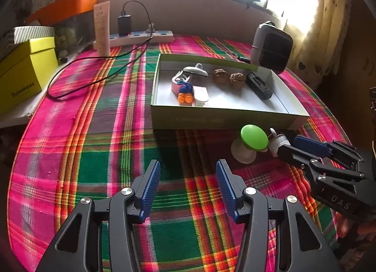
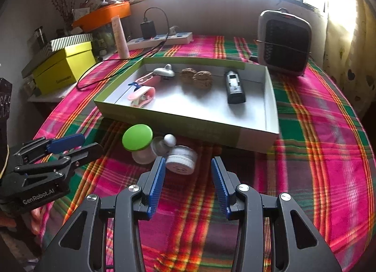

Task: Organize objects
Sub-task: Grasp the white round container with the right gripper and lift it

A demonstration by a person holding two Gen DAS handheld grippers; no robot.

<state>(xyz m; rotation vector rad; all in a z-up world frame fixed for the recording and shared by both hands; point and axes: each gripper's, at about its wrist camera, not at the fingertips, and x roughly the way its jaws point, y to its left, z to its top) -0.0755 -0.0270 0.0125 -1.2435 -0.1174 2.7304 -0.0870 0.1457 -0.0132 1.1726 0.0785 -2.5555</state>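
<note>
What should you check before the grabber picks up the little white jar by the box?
1. Right gripper fingers apart and empty: ok.
2. Small round white ribbed jar lined up between those fingers: not ok, it sits beside the left finger.
3. Green-topped white mushroom-shaped holder clear of the jar: not ok, a clear piece with a white knob crowds between them.
4. Shallow green-edged cardboard tray has bare floor left: ok.
5. Left gripper out of the way and empty: ok.
6. Jar lid tight: cannot tell.
</note>
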